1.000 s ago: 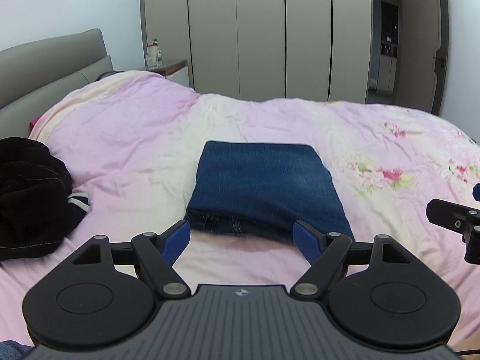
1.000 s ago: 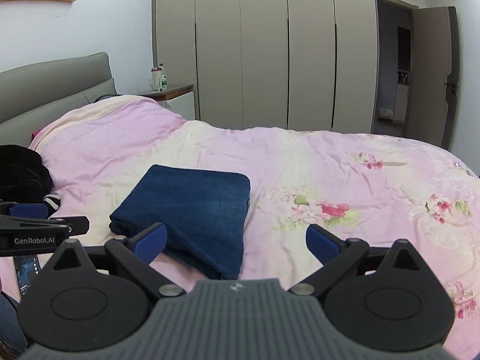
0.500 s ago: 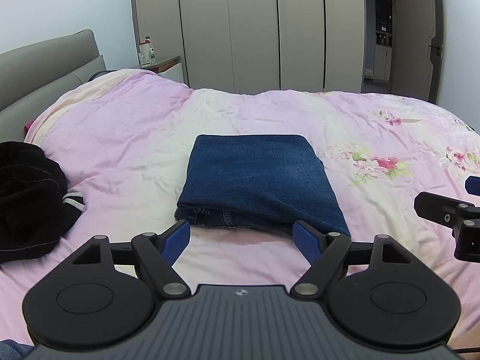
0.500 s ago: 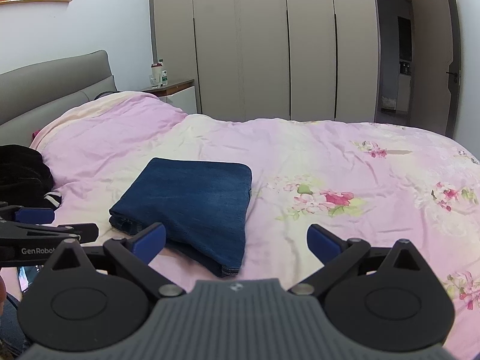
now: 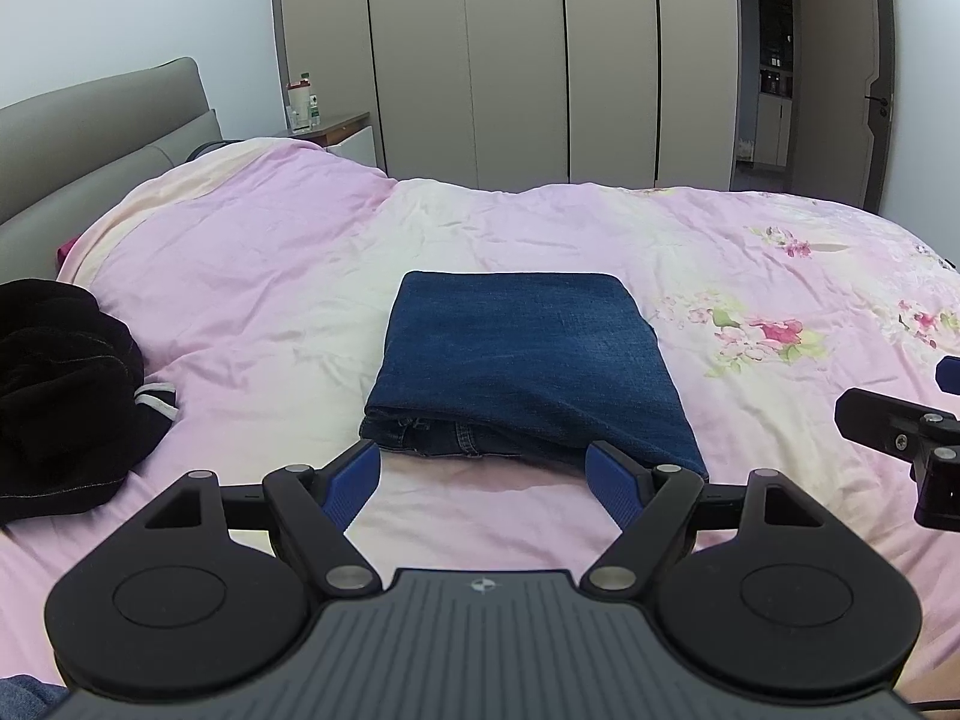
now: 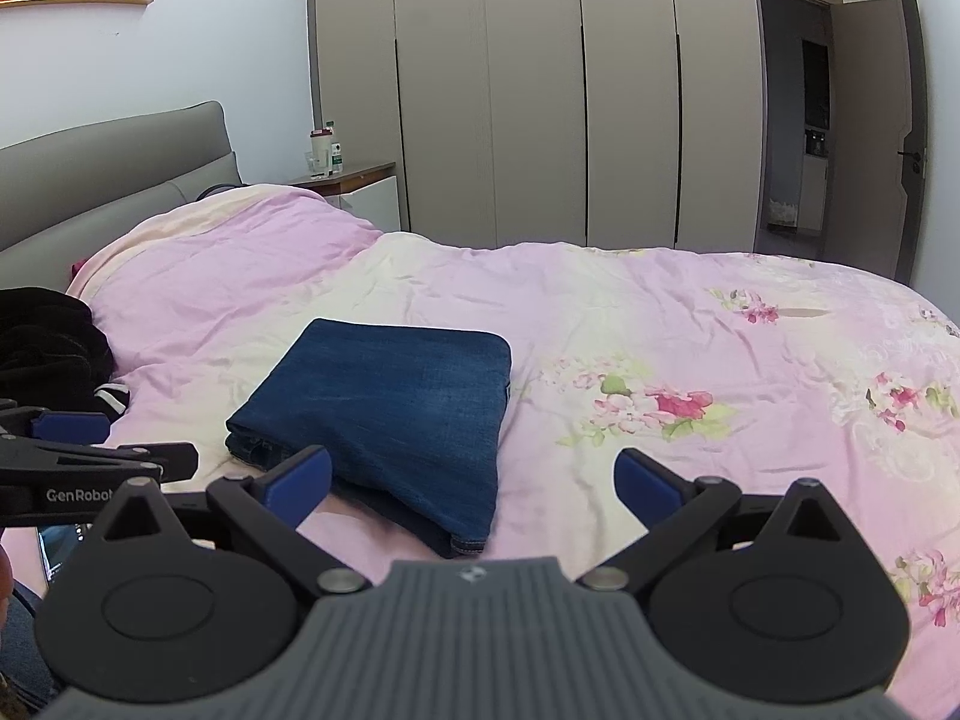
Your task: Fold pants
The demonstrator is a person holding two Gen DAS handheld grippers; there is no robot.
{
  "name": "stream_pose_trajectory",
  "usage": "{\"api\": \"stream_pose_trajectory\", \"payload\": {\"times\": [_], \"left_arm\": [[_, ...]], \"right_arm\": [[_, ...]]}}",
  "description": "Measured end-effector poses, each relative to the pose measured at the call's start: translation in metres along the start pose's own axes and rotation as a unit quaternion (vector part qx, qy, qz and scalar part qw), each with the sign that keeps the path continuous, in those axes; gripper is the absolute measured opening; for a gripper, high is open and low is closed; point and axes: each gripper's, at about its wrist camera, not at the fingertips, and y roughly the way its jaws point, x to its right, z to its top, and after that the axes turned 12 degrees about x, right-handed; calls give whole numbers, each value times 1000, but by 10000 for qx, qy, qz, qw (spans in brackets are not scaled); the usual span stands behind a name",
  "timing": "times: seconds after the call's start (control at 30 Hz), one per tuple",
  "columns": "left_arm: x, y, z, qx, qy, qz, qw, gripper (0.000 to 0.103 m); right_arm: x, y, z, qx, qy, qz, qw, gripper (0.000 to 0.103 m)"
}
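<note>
With the jeans point(image 5: 528, 360) lying as a squared bundle mid-bed point(image 5: 252, 300), folding looks finished; left tool point(image 5: 483, 480) and right tool point(image 6: 474, 474) hover spread, empty. Next, perhaps only a tidy of the near edge.

Two handheld grippers sit level and side by side, both pointing forward. The left gripper point(image 5: 483, 477) fills the lower part of its own view, its blue-padded fingers point(image 5: 354, 483) spread wide and gripping nothing. The right gripper point(image 6: 474, 477) is likewise spread wide and unloaded at the bottom of its frame. Each device intrudes at the edge of the other's view: the right gripper at mid-right, the left gripper at mid-left.
</note>
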Motion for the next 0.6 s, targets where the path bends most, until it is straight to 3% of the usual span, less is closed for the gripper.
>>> {"api": "stream_pose_trajectory", "payload": {"times": [0.6], "left_arm": [[-1, 0, 0, -12, 23, 21, 10000, 91]], "right_arm": [[-1, 0, -1, 30, 1, 11, 10000, 97]]}}
